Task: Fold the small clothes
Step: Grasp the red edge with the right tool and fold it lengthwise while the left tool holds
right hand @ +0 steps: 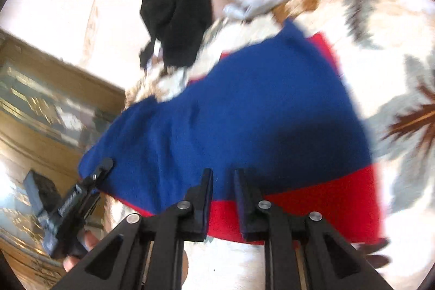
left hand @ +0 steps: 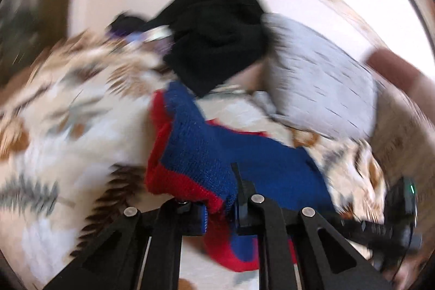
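Folding the blue-and-red knitted garment [left hand: 217, 154] on the bed [left hand: 68, 127]: left tool [left hand: 221, 203] and right tool [right hand: 223, 197] each clench its near edge. Next, carry both held corners over evenly.

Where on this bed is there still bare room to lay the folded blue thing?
Bare patterned blanket lies open beside the blue and red knit garment, away from the pillow. It is crowded further back, where the black garment sits against the grey pillow.
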Available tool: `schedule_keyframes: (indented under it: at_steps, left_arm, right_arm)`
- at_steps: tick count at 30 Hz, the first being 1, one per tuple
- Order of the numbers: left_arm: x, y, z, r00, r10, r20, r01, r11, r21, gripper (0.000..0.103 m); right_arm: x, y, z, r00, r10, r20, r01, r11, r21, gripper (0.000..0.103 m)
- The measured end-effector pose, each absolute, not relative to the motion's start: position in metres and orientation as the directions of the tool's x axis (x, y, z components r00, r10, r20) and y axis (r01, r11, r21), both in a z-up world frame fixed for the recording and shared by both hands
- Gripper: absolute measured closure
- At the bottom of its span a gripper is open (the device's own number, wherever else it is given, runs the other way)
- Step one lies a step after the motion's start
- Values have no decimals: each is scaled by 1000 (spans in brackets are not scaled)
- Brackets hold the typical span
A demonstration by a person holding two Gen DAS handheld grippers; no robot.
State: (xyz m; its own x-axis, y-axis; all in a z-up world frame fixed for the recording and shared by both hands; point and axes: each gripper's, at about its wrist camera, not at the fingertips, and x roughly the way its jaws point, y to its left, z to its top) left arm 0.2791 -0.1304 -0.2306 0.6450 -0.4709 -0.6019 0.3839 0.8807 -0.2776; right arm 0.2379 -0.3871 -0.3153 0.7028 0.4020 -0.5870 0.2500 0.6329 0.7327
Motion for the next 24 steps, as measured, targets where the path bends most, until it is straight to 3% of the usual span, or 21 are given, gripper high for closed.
schedule_keyframes:
  at_steps: [6, 12, 14, 16, 17, 18, 20, 21, 23, 24]
  left_arm:
    - [241, -219, -230, 582, -519, -626, 586, 801, -120, 90]
    - [218, -282, -303, 395, -483, -781, 713, 698, -71, 89]
    - [217, -278, -307, 394, -487, -780, 723, 688, -64, 88]
    - [217, -267, -290, 362, -545, -756, 752, 650, -109, 74]
    - [217, -258, -277, 315, -597, -738, 774, 611, -164, 59]
    - [218, -249, -267, 286, -639, -714, 788, 581, -204, 47]
    - [217, -226, -244, 292, -708, -643, 806, 544, -234, 38]
    - [219, -215, -237, 316, -710, -629, 806, 551, -218, 37]
    - [232, -196, -237, 363, -683, -634, 782, 593, -191, 37]
    - [243, -187, -241, 387, -660, -644, 757, 626, -187, 37]
  right_arm:
    - [217, -441, -317, 766, 429, -479, 249, 489, 836, 84]
    - [217, -465, -330, 763, 465, -449, 274, 397, 876, 83]
    - [223, -467, -335, 752, 486, -445, 284, 371, 884, 83]
    - [233, -465, -339, 746, 510, -428, 275, 349, 896, 82]
    - [233, -464, -340, 744, 516, -425, 273, 346, 898, 80]
    - [236, -462, -340, 740, 522, -424, 271, 346, 898, 76]
    - [245, -457, -340, 724, 523, -450, 286, 365, 886, 68]
    - [249, -454, -339, 717, 523, -461, 291, 376, 880, 60]
    - [257, -447, -338, 706, 511, -490, 302, 408, 861, 34]
    - [258, -445, -335, 704, 489, -515, 316, 433, 844, 33]
